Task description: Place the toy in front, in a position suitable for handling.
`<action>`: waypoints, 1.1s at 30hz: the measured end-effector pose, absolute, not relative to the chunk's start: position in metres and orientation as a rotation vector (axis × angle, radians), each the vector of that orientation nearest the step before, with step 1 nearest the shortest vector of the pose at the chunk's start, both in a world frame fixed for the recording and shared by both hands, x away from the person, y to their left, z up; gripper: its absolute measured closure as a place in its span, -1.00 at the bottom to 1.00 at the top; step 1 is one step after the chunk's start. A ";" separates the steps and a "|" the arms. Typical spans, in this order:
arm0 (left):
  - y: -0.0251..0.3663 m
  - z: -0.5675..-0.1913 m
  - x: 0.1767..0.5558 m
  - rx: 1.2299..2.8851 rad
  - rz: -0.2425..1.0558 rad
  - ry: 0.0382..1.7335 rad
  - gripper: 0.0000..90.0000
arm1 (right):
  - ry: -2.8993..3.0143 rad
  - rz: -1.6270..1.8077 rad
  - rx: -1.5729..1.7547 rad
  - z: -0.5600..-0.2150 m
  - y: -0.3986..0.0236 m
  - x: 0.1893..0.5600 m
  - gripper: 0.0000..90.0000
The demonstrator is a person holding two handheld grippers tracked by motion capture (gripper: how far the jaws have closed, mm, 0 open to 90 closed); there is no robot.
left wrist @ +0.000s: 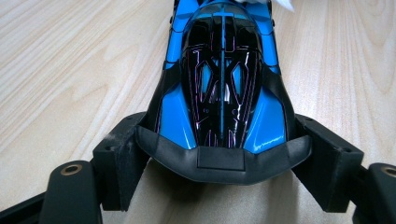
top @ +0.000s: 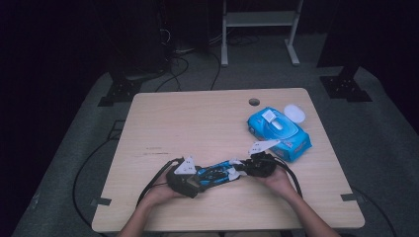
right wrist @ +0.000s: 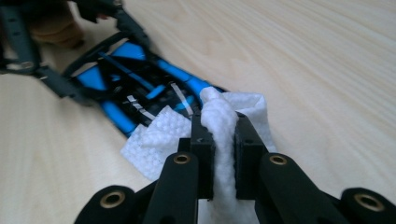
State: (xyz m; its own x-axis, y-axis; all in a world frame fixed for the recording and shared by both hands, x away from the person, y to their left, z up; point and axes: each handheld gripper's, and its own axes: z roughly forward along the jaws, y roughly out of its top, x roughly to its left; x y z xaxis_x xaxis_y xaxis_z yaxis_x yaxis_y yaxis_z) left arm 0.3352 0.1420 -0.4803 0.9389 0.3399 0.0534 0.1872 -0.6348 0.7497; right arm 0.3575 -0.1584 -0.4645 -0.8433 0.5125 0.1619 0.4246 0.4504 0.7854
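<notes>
We count one tabletop, one blue wet-wipe pack near its right edge with flap raised and a wipe poking from the opening, one white lid beside it. One toy race car, glossy blue with black canopy and thin pink lines, lies near the front edge. Our left gripper clamps its black nose; our right gripper pinches one white wipe against its far end.
</notes>
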 end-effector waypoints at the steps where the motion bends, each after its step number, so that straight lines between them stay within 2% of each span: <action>1: 0.142 -0.480 0.335 2.274 0.241 0.371 -0.46 | 2.603 1.364 0.823 -0.464 -0.156 0.355 0.81; 7: 0.142 -0.480 0.336 2.276 0.240 0.372 -0.47 | 2.661 1.358 0.685 -0.459 -0.132 0.342 0.80; 12: 0.142 -0.479 0.337 2.273 0.208 0.397 -0.48 | 2.659 1.385 0.714 -0.463 -0.135 0.343 0.81; 17: 0.148 -0.475 0.339 2.239 0.155 0.471 -0.62 | 2.649 1.387 0.692 -0.465 -0.135 0.341 0.81; 22: 0.153 -0.472 0.341 2.184 0.098 0.526 -0.62 | 2.644 1.405 0.686 -0.466 -0.137 0.341 0.81; 26: 0.155 -0.471 0.343 2.165 0.050 0.546 -0.60 | 2.642 1.391 0.662 -0.466 -0.137 0.339 0.81; 28: 0.158 -0.469 0.343 2.141 0.031 0.542 -0.52 | 2.635 1.387 0.652 -0.466 -0.136 0.338 0.81; 33: 0.161 -0.468 0.347 2.114 -0.005 0.578 -0.45 | 2.635 1.384 0.637 -0.466 -0.137 0.337 0.81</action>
State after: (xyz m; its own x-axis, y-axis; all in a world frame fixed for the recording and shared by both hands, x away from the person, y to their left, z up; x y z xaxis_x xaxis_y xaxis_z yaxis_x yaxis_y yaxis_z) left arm 0.3467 0.1614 -0.4679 0.8901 0.4001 -0.2182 0.4040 -0.4714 0.7839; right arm 0.3372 -0.1366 -0.4663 -0.9077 0.4061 0.1053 0.3172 0.5000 0.8059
